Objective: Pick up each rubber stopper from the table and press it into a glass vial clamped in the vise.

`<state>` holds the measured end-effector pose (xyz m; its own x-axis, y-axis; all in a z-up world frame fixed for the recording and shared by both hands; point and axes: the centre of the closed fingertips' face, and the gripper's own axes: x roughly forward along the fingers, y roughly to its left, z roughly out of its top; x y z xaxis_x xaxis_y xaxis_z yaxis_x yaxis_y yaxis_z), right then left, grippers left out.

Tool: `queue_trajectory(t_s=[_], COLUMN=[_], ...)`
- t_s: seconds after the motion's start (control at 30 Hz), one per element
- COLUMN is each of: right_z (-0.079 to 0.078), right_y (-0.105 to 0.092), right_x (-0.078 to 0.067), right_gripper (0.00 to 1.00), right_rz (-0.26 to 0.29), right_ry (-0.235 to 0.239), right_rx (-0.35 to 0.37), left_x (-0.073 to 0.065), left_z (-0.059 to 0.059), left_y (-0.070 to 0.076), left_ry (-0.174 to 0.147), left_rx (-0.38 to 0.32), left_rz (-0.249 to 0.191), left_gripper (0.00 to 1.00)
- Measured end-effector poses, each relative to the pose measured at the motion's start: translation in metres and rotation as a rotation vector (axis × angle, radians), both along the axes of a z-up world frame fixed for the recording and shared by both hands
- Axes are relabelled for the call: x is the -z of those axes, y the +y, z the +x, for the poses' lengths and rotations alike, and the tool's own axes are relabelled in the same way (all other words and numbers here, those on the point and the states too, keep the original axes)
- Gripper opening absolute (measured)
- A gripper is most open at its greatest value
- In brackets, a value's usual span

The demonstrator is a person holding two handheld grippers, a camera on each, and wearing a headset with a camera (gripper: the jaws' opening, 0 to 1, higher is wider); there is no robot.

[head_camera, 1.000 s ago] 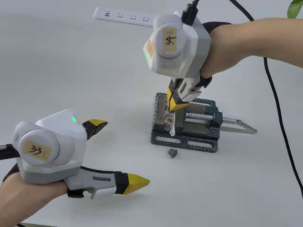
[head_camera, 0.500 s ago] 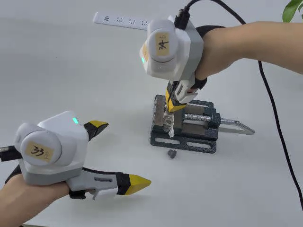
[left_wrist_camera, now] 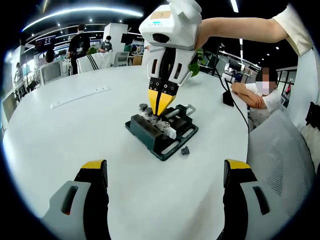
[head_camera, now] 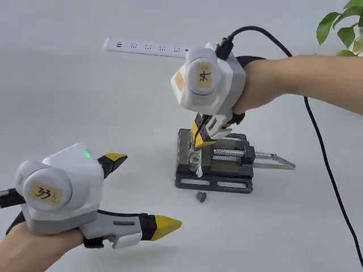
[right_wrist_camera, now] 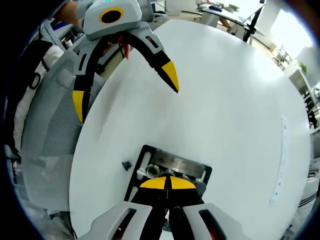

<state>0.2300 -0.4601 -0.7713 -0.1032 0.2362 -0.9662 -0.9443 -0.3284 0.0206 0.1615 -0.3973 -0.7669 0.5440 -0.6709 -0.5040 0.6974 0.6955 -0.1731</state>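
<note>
A dark metal vise (head_camera: 227, 182) stands on the white table with a clear glass vial (head_camera: 196, 161) clamped at its left end. My right gripper (head_camera: 199, 140) points straight down with its yellow tips shut just above the vial; I see nothing between them. In the right gripper view the shut tips (right_wrist_camera: 167, 183) hang over the vise (right_wrist_camera: 136, 175) and the vial's mouth (right_wrist_camera: 152, 171). One small dark rubber stopper (head_camera: 201, 196) lies on the table in front of the vise, also the stopper (left_wrist_camera: 185, 150) in the left gripper view. My left gripper (head_camera: 142, 192) is open, low at the left, apart from both.
A white power strip (head_camera: 144, 48) lies at the back of the table. A black cable (head_camera: 329, 170) runs from the right gripper down the right side. Green leaves (head_camera: 340, 28) show at the top right. People sit beyond the round table's far edge.
The head camera has shifted, so everything sits lower and further left in the picture. The right gripper stays shut over the vial. The left gripper stays open in place.
</note>
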Motion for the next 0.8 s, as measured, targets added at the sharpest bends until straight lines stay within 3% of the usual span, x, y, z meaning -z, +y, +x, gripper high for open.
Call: queue_trajectory(t_s=[0.17, 0.63, 0.73, 0.8], right_z=[0.0009, 0.0032, 0.0080, 0.0064], right_y=[0.0003, 0.0030, 0.0036, 0.0026], right_x=[-0.0003, -0.0006, -0.0009, -0.0013], right_gripper=[0.00, 0.00, 0.00, 0.01], right_rz=[0.046, 0.097, 0.123, 0.131], right_ry=[0.011, 0.034, 0.016, 0.030], right_rx=[0.035, 0.081, 0.118, 0.140], left_x=[-0.0037, -0.0026, -0.0029, -0.0029], left_z=[0.0008, -0.0009, -0.0005, -0.0005], left_y=[-0.0026, -0.0032, -0.0024, -0.0023], left_ry=[-0.004, 0.003, 0.002, 0.003], left_rx=[0.003, 0.006, 0.004, 0.003], left_rz=[-0.001, 0.003, 0.002, 0.002], left_gripper=[0.96, 0.96, 0.96, 0.96])
